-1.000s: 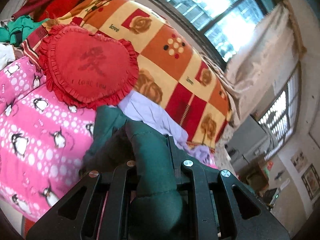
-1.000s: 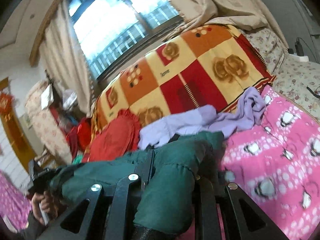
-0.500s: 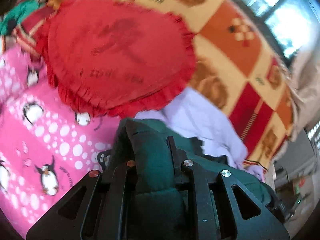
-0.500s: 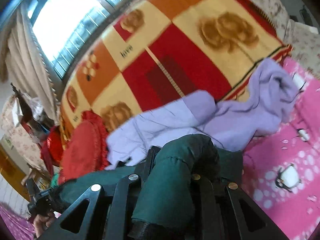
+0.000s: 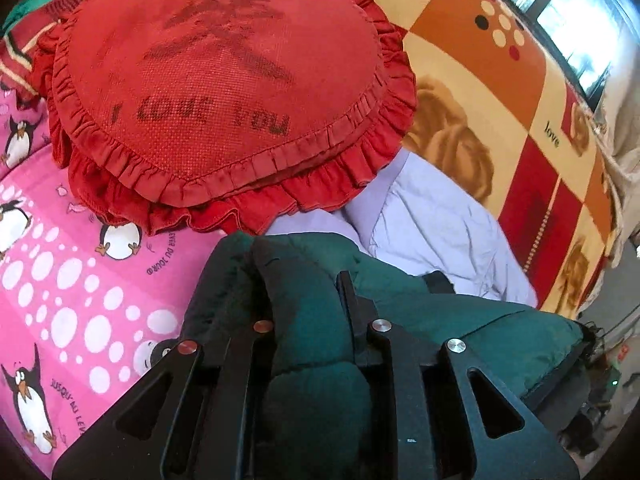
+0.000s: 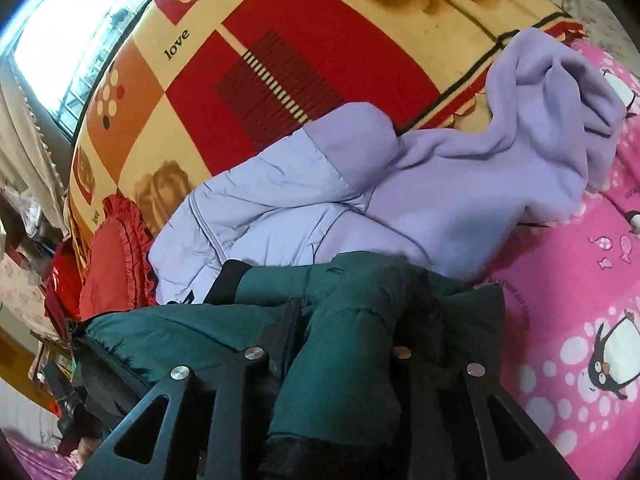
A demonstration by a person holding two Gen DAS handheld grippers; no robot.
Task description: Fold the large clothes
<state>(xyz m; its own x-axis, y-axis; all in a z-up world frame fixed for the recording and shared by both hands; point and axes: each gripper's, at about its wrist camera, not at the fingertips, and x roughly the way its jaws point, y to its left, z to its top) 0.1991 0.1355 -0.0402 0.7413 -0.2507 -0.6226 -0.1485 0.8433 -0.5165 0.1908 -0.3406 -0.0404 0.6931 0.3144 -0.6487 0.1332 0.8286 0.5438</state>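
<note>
Left wrist view: the left gripper (image 5: 306,280) has a thick fold of the dark green padded jacket (image 5: 460,320) bunched between its two black fingers (image 5: 356,308); the jaws stand narrow and are opening, the fabric still pressed between them; the jacket lies low on the pink penguin-print blanket (image 5: 72,292), its far edge just beside the lilac jacket (image 5: 432,224); a red heart-shaped cushion (image 5: 224,80) with a frilled rim rests beyond, overlapping the lilac jacket and leaning on the orange, red and cream checked quilt (image 5: 492,92).

Right wrist view: the right gripper (image 6: 344,312) likewise has a roll of the green jacket (image 6: 340,360) between its fingers (image 6: 284,328); its jaws are narrow and opening, cloth filling the gap; the lilac jacket (image 6: 280,208) lies directly behind, touching the green one; the checked quilt (image 6: 280,40) rises at the back; the red cushion (image 6: 112,264) sits at left; the pink blanket (image 6: 580,300) spreads at right.
</note>
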